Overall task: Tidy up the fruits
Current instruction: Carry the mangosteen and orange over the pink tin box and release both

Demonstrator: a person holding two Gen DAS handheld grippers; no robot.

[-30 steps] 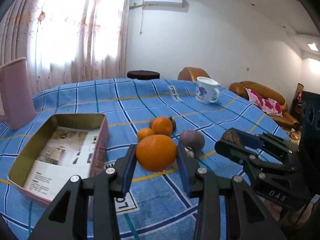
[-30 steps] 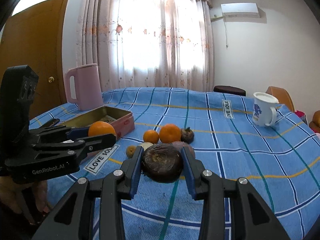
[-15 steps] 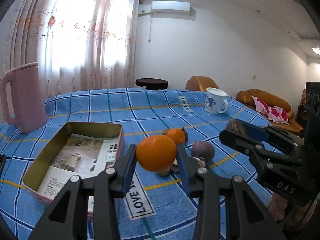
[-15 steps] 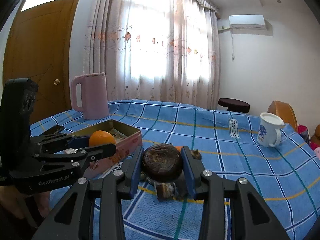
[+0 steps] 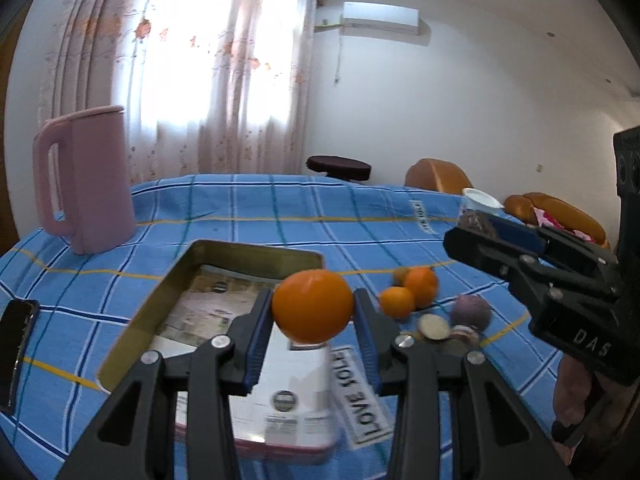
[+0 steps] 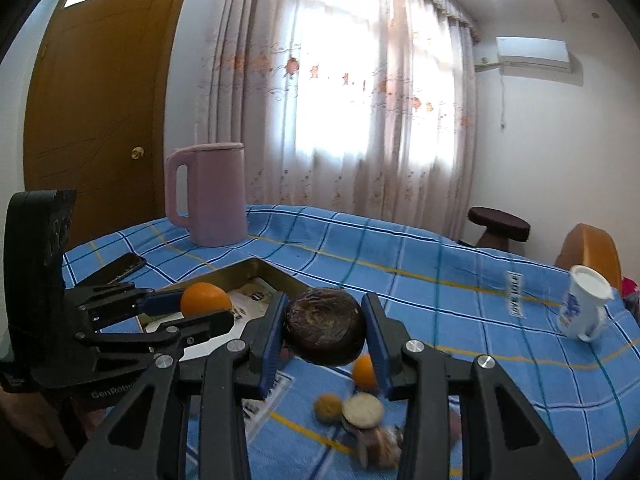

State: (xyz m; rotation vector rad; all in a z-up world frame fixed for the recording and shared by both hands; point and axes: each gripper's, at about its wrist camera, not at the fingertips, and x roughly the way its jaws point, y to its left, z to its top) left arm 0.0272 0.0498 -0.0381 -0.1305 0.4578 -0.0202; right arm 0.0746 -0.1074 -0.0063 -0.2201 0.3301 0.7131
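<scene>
My left gripper (image 5: pixel 314 314) is shut on a large orange (image 5: pixel 313 310) and holds it in the air over the near right part of the open tin box (image 5: pixel 132 332). My right gripper (image 6: pixel 325 332) is shut on a dark brown wrinkled fruit (image 6: pixel 325 330), lifted above the cloth to the right of the tin box (image 6: pixel 264 270). In the left wrist view the right gripper (image 5: pixel 472 226) shows at the right. The left gripper (image 6: pixel 192 308) with the orange (image 6: pixel 205 298) appears at the left of the right wrist view. Small oranges (image 5: pixel 420 286), a purple fruit (image 5: pixel 471 312) and other pieces lie on the cloth.
A pink jug (image 5: pixel 86 178) stands behind the box at the left. A phone (image 5: pixel 16 344) lies at the left edge. A white mug (image 6: pixel 582 306) stands far right on the blue checked tablecloth (image 5: pixel 280 216). The tin box holds printed paper. A person's hand (image 5: pixel 568 392) holds the right gripper.
Both grippers have lifted and swung left with their fruits. The orange now hangs over the tin box instead of over the fruit pile. The brown fruit has come closer to the box.
</scene>
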